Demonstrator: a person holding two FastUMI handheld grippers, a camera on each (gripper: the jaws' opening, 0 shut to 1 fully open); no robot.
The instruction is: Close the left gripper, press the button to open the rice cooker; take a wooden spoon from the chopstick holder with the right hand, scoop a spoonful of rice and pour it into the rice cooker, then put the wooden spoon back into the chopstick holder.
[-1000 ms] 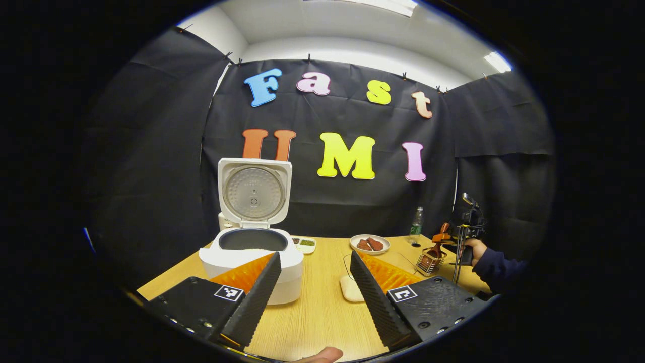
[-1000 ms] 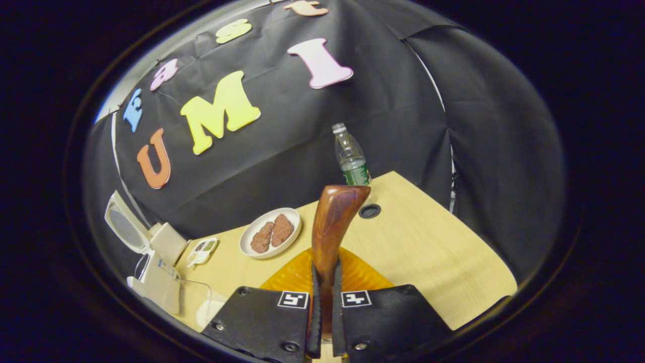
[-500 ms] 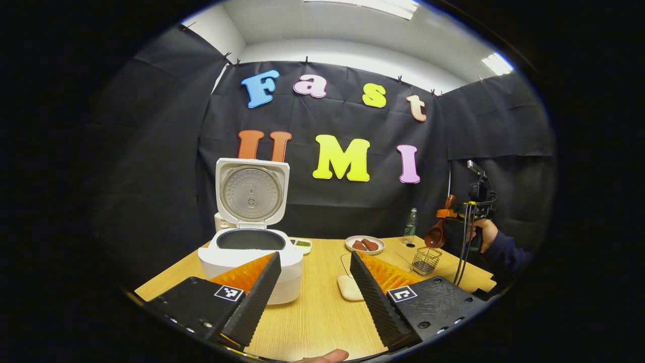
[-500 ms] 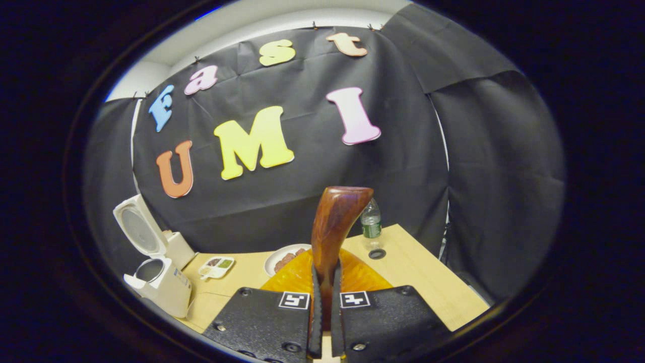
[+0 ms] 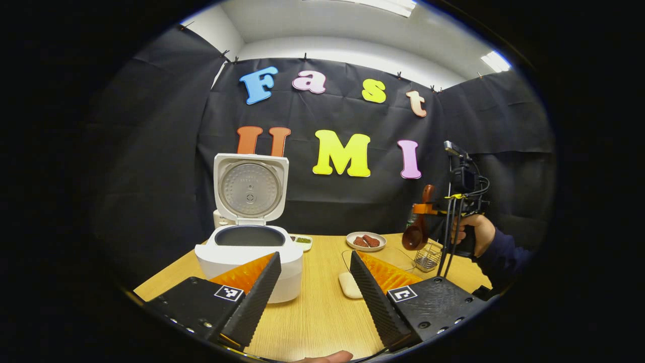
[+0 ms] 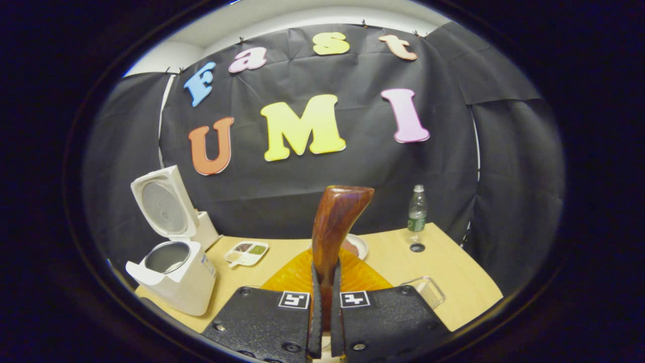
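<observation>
Right fingers [image 6: 322,322]: pinching the wooden spoon [image 6: 332,227] by its handle, bowl hanging above the chopstick holder [image 5: 427,257].
Left fingers [image 5: 315,287]: spread, idle.
Rice cooker [image 5: 249,252]: open, at 10 o'clock on the tabletop [image 5: 322,312].
Risk: I judge the narrow pinch could let the spoon swivel and spill rice.

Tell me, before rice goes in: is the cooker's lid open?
Open. The lid stands upright behind the cooker, its pot exposed.

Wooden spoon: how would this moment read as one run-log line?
rice cooker: lid open | wooden spoon: gripped by right tongs, above chopstick holder | left tongs: open
</observation>
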